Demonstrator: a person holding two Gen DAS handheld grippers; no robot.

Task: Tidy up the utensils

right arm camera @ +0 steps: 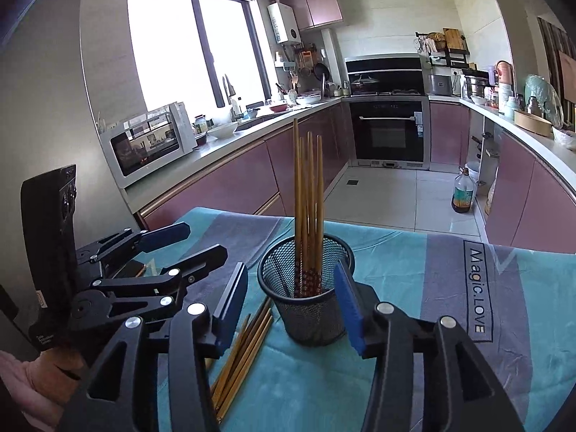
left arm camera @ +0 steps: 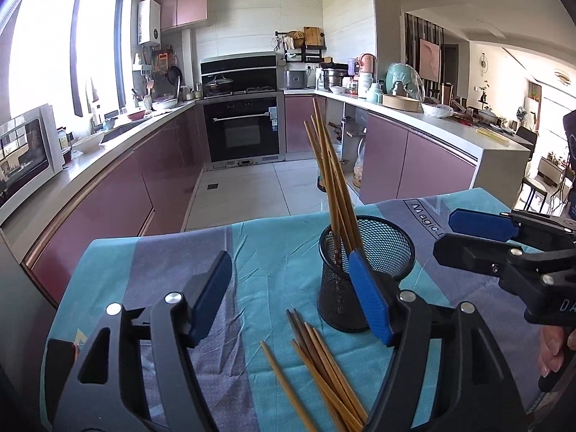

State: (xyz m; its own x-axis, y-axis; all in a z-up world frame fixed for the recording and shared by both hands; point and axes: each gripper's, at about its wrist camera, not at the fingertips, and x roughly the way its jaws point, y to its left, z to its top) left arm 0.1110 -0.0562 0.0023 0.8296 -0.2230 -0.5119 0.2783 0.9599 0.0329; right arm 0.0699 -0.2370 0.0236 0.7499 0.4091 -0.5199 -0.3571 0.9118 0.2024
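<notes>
Left wrist view: the left gripper point(left arm camera: 291, 298) is spread wide and empty over a teal and grey tablecloth point(left arm camera: 273, 252). Loose chopsticks point(left arm camera: 320, 370) lie beside the mesh holder point(left arm camera: 363, 273), which stands some upright. Pink kitchen cabinets point(left arm camera: 108, 198) and an oven point(left arm camera: 243, 127) lie beyond.

Right wrist view: the right gripper point(right arm camera: 291, 306) gapes empty around the holder point(right arm camera: 306, 288).

Sunlit kitchen: mauve cabinets point(left arm camera: 108, 194), black oven point(left arm camera: 242, 127), tiled floor point(left arm camera: 244, 194).

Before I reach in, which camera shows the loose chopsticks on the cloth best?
Left wrist: the loose chopsticks lie fanned in plain sight between its jaws. The right wrist view catches them only partly, hidden by its own jaw.
</notes>
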